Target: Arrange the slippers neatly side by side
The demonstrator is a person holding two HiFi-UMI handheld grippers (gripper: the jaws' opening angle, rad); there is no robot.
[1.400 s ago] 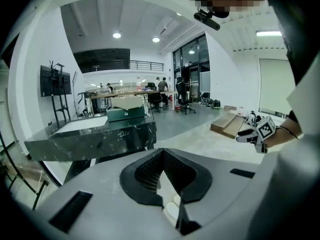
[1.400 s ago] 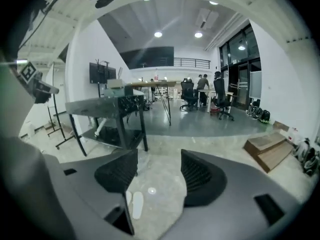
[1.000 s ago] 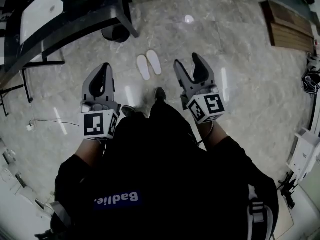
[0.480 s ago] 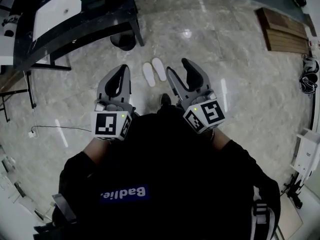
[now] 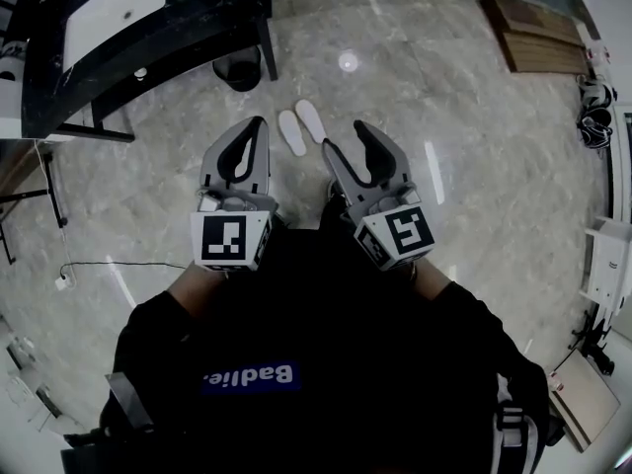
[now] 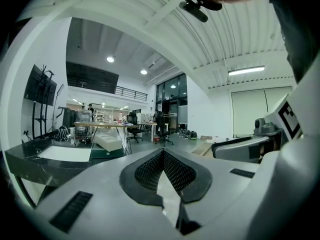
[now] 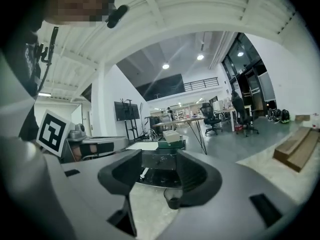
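Observation:
Two white slippers (image 5: 300, 127) lie side by side on the grey marble floor, toes pointing away, in the head view only. Both grippers hang in the air well above the floor, nearer to me than the slippers. My left gripper (image 5: 259, 123) is shut with its fingertips touching and nothing between them. My right gripper (image 5: 345, 137) is open and empty; its jaws have narrowed a little within the last second. Neither gripper view shows the slippers; both look level across the room.
A black desk (image 5: 148, 38) stands at the back left with a dark bin (image 5: 237, 67) beside its leg. Wooden planks (image 5: 533, 38) lie at the back right. A thin cable (image 5: 118, 265) runs over the floor at left. White equipment (image 5: 607, 265) lines the right edge.
Both grippers have risen and drawn closer together in front of my body. The right jaws stand a little narrower. The slippers have stayed side by side where they were.

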